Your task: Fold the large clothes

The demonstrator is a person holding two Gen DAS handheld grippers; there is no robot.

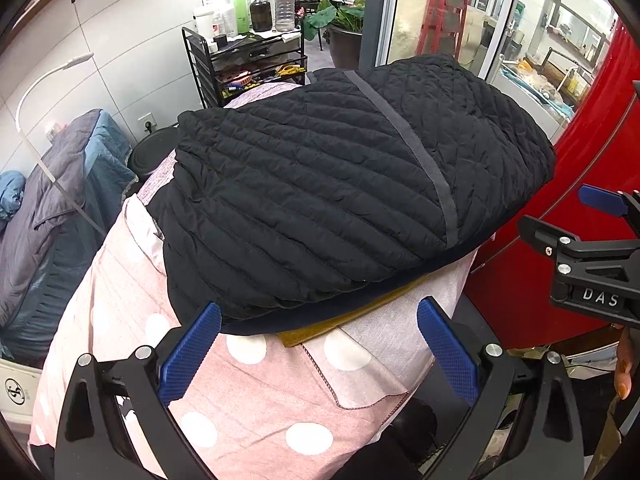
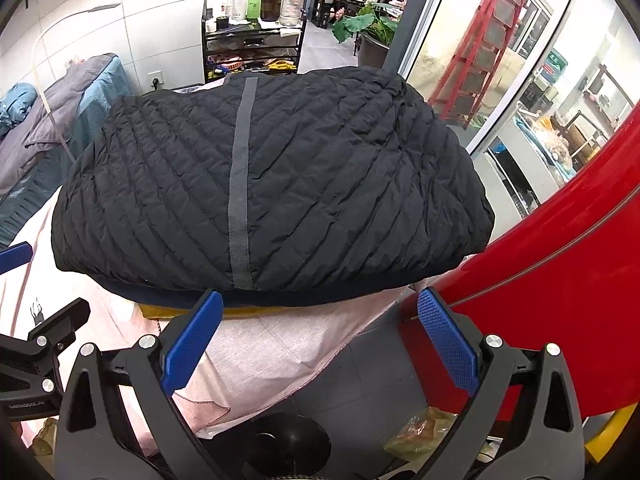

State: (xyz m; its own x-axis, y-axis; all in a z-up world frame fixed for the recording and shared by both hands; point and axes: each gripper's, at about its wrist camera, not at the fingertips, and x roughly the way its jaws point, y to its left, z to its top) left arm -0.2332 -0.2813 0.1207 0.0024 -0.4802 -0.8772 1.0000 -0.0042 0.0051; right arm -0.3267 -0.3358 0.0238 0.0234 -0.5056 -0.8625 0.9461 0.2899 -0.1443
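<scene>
A black quilted jacket with a grey stripe lies folded in a thick bundle on a table covered by a pink dotted cloth. It also shows in the right wrist view. A yellow-brown layer peeks out under its near edge. My left gripper is open and empty just short of the jacket's near edge. My right gripper is open and empty at the near edge too, further right. The right gripper shows at the right side of the left wrist view.
A red curved object stands close on the right. A black rack with bottles stands behind the table. A grey and blue covered bed is on the left. A black round stool sits below the table edge.
</scene>
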